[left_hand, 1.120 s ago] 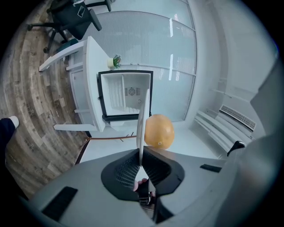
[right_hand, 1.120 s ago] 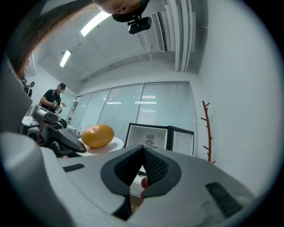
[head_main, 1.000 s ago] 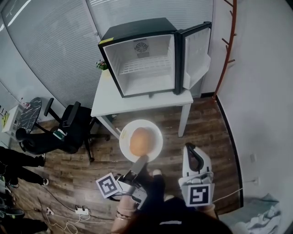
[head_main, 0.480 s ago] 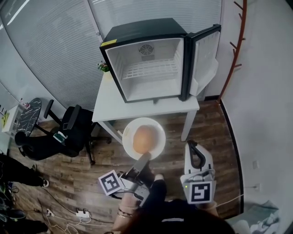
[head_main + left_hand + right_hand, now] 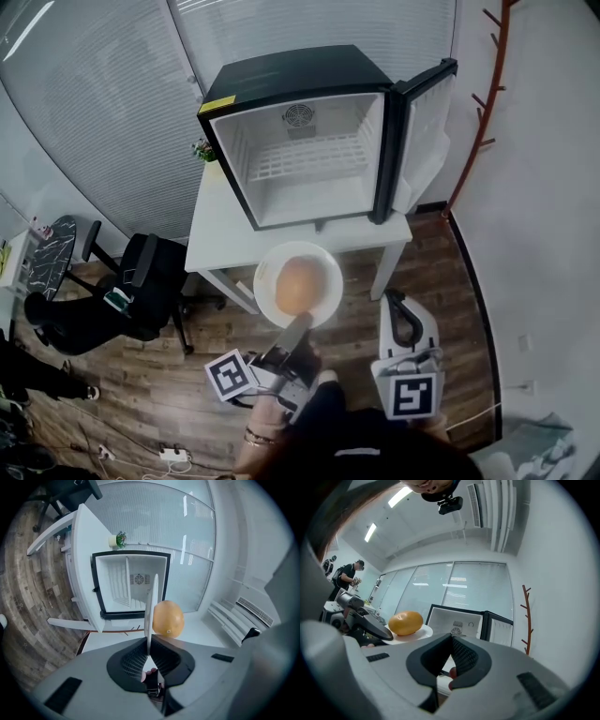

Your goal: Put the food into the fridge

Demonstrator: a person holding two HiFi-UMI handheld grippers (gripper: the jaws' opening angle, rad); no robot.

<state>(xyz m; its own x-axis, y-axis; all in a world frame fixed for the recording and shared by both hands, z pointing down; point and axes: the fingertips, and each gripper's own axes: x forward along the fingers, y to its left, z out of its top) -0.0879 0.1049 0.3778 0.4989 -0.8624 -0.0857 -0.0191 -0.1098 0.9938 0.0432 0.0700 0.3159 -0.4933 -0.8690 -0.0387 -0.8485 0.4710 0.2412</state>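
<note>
An orange round fruit [image 5: 299, 284] lies on a white plate [image 5: 325, 306], held in the air just before the table's front edge. My left gripper [image 5: 297, 325] is shut on the plate's near rim. In the left gripper view the plate [image 5: 151, 597] stands edge-on between the jaws, with the fruit [image 5: 168, 619] on its right side. The black mini fridge [image 5: 281, 80] stands on the white table [image 5: 223, 234], its door [image 5: 424, 131] swung open to the right and its white inside bare. My right gripper [image 5: 395, 302] hangs right of the plate, shut on nothing.
A wire shelf [image 5: 309, 156] crosses the fridge's inside. A small potted plant [image 5: 200, 150] sits left of the fridge. A black office chair [image 5: 141, 281] stands at the left on the wooden floor. A brown coat stand [image 5: 480, 103] rises by the right wall.
The plate with the fruit has moved a little forward, toward the table and the open fridge. The right gripper has kept its place beside it.
</note>
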